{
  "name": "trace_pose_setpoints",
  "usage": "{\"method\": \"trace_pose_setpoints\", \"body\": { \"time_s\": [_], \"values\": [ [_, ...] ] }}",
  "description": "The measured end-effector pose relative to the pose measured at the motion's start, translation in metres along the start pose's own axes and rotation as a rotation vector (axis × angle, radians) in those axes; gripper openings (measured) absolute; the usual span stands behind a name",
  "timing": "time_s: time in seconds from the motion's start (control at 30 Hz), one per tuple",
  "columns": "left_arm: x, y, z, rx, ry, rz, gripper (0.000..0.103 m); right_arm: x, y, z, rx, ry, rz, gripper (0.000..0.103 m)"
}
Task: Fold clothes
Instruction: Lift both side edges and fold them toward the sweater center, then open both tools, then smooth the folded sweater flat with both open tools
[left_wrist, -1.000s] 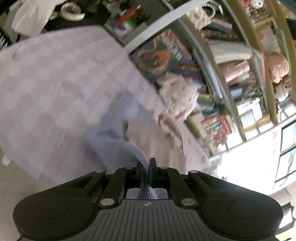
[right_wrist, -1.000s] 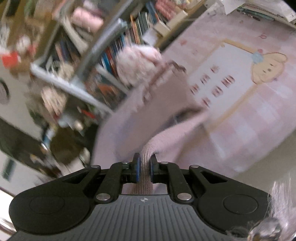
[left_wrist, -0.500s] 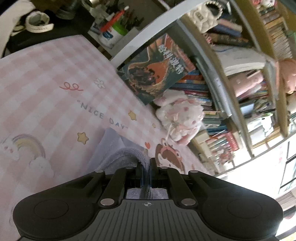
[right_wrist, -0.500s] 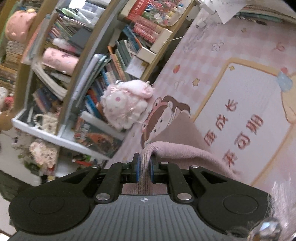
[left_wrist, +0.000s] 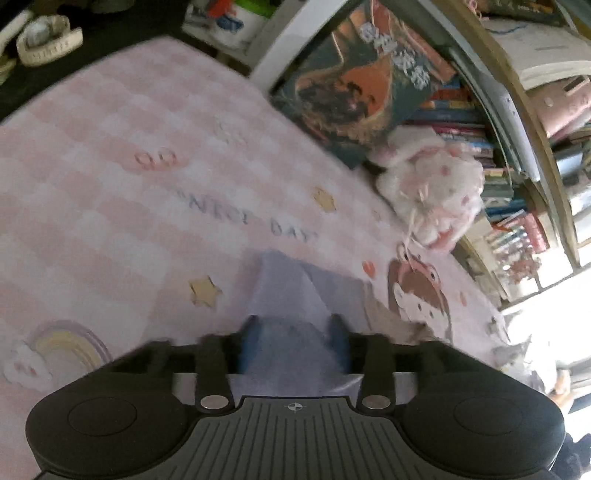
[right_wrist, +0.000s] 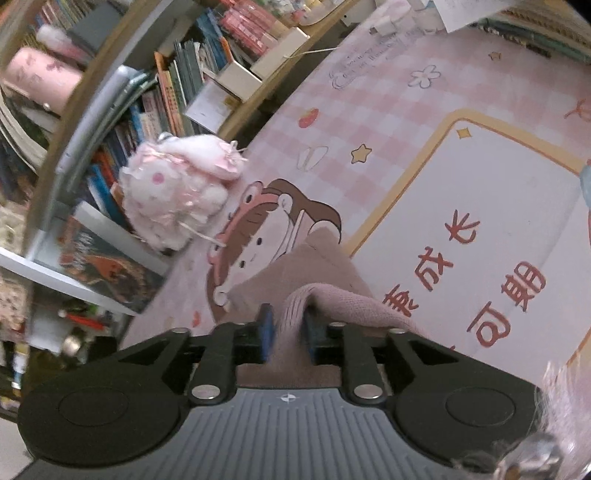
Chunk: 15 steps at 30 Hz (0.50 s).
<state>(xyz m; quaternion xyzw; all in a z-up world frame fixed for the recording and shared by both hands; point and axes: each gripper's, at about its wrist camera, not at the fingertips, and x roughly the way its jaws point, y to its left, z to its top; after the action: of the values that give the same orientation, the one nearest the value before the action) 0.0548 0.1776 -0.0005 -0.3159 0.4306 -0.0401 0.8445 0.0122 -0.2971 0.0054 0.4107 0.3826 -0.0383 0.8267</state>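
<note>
A pale mauve knit garment (left_wrist: 291, 295) lies on the pink checked table mat (left_wrist: 110, 184). In the left wrist view my left gripper (left_wrist: 293, 332) has its jaws wide apart, with the cloth lying loose between them. In the right wrist view the same garment (right_wrist: 314, 273) looks dusty pink, with a folded edge rising between the blue pads of my right gripper (right_wrist: 288, 325). Those jaws stand partly apart, and the cloth still sits between them.
A fluffy pink and white plush toy (right_wrist: 177, 192) sits at the mat's far edge, also in the left wrist view (left_wrist: 432, 184). Behind it stand packed bookshelves (right_wrist: 166, 92) and a leaning picture book (left_wrist: 362, 85). A white panel with red characters (right_wrist: 480, 240) is printed on the mat.
Both grippers carried the garment down onto the mat. The left jaws have opened wide and let the cloth go. The right jaws have loosened around the folded edge.
</note>
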Motion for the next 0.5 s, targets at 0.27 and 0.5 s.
{"method": "trace_pose_setpoints", "body": {
  "time_s": [0.27,0.5],
  "values": [
    [-0.01,-0.003,0.001,0.306,-0.027,0.034,0.053,-0.004,0.026,-0.005,-0.32,-0.098,-0.155,0.05],
    [0.006,-0.024,-0.015,0.536,-0.062,0.086,0.053,0.027,0.048,-0.03,-0.674,-0.081,-0.266,0.052]
  ]
}}
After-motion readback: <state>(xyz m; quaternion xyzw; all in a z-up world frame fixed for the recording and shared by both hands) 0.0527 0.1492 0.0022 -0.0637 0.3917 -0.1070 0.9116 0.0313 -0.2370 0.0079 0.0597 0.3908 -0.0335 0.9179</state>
